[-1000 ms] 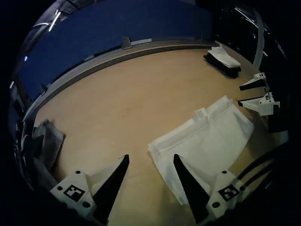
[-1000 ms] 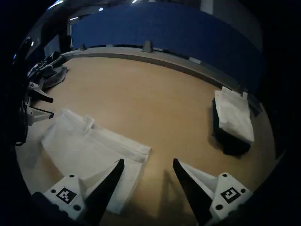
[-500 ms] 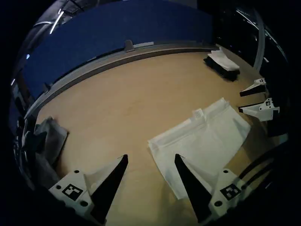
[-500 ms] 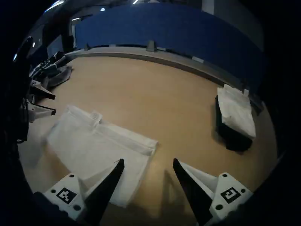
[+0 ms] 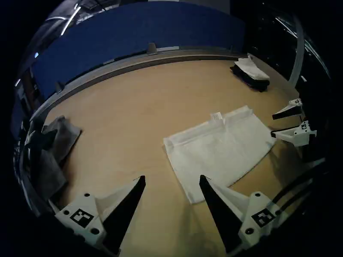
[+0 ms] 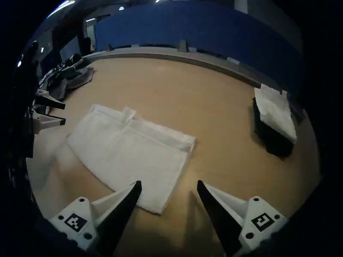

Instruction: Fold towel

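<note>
A white towel lies flat and folded on the wooden table, with a small tag at its far edge. In the left gripper view my left gripper hangs open above the table, the towel's near corner just beyond its right finger. The right gripper shows at the far right of that view, past the towel's other end, fingers apart. In the right gripper view the same towel lies ahead and left of my open right gripper, and the left gripper appears at the left edge. Nothing is held.
A folded white cloth on a dark stack sits at the table's far right, also seen as the stack in the right gripper view. Grey cloths lie heaped at the left. A blue partition runs behind the table's back edge.
Both grippers have drawn back and up from the towel. The towel now lies farther ahead of the fingers and shows whole, lying flat.
</note>
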